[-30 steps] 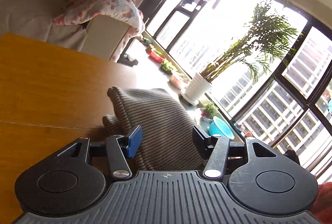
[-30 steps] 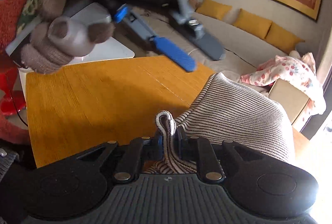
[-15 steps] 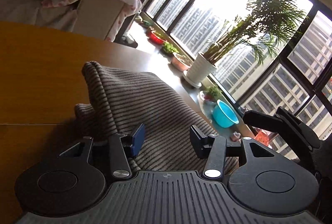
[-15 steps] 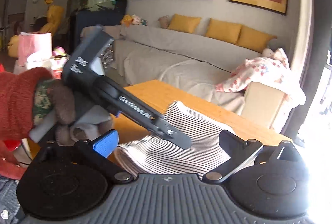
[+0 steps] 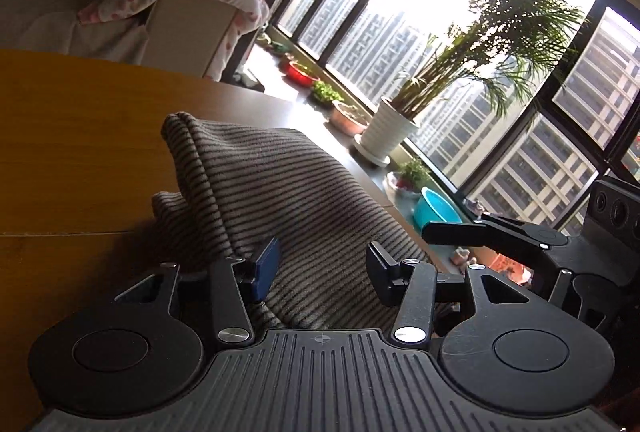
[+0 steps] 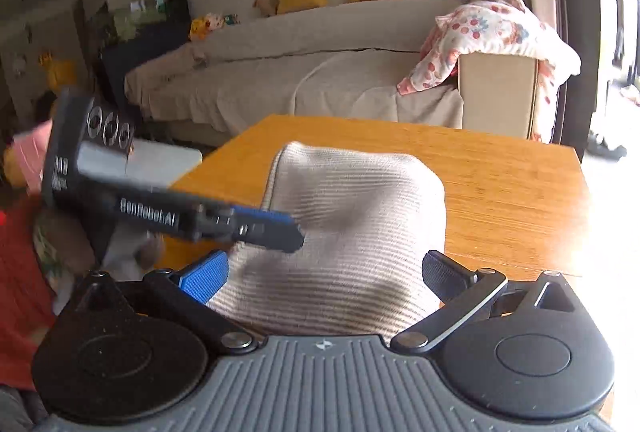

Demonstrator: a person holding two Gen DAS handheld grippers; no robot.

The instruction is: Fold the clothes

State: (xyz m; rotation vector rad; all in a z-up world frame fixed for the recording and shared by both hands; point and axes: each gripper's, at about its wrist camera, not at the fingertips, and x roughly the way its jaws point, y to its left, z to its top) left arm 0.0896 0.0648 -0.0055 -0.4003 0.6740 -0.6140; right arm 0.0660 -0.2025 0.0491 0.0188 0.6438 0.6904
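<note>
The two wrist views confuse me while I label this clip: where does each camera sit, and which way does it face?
Left wrist: on the left hand-held gripper, jaws open, facing the window and potted palm; the right hand-held gripper enters at right.
Right wrist: on the right hand-held gripper, jaws open, facing the sofa; the left hand-held gripper and red sleeve show at left.
Shared: the striped garment, wooden table.

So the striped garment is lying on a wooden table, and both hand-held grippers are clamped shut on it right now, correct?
Not quite. The striped garment does lie on the wooden table, but neither gripper is clamped on it. The right wrist view shows the right hand-held gripper wide open; the left wrist view shows the left hand-held gripper open too.
</note>
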